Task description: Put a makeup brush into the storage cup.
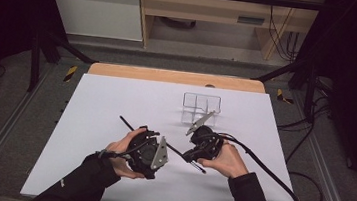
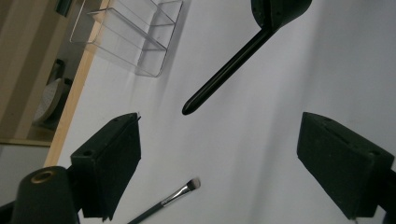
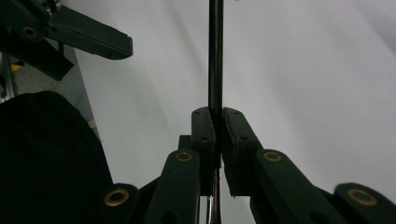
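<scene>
Item: black brush (image 1: 135,129), clamped mid-handle by the right gripper (image 1: 191,158), long axis running straight ahead from it; left gripper (image 2: 219,163) spread, handle tip just beyond.

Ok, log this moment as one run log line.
right gripper: shut on black brush handle | left gripper: open, empty | small brush: on table | clear organizer: far side

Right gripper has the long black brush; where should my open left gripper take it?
Take the bare black handle just behind its rounded tip, probably closing the left gripper from both sides, across its length. It hangs free above the table, slim and straight, while the right gripper clamps it farther along.
</scene>
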